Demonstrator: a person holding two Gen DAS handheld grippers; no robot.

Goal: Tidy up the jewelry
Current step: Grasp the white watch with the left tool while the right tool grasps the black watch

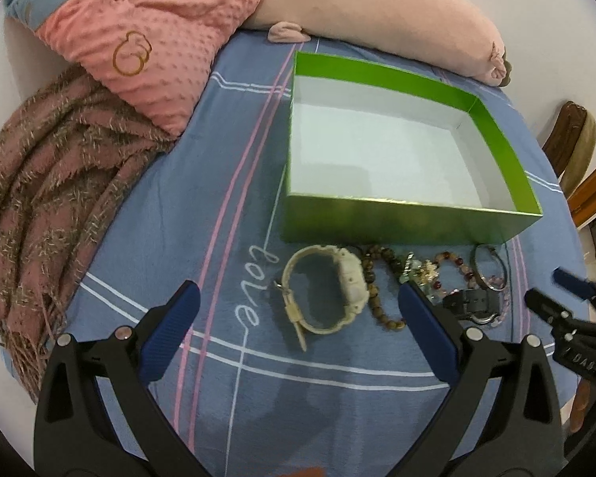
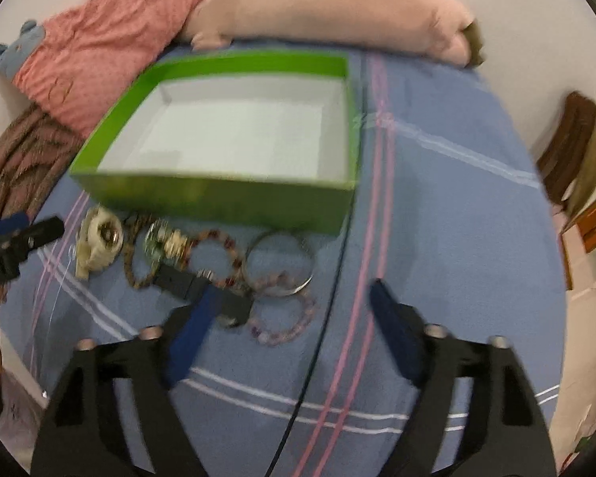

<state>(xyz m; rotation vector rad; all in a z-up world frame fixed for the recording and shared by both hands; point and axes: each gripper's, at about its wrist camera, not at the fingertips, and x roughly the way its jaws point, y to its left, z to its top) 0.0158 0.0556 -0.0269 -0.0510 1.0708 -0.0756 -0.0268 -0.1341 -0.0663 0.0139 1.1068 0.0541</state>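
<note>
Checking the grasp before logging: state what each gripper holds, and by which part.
Nothing is held. The left gripper stands open around the cream watch without touching; the right gripper is open above the pink bead bracelet.

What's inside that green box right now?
The green box shows only its bare white floor; no jewelry is in it. The strip of floor just behind its near wall is hidden. The cream watch lies outside, in front.

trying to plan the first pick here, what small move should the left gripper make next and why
Probably ease the left gripper down around the cream watch and close on its band. The gripper is open with nothing in it, the watch lies between its fingers on the blue sheet, and the green box just behind is empty.
</note>
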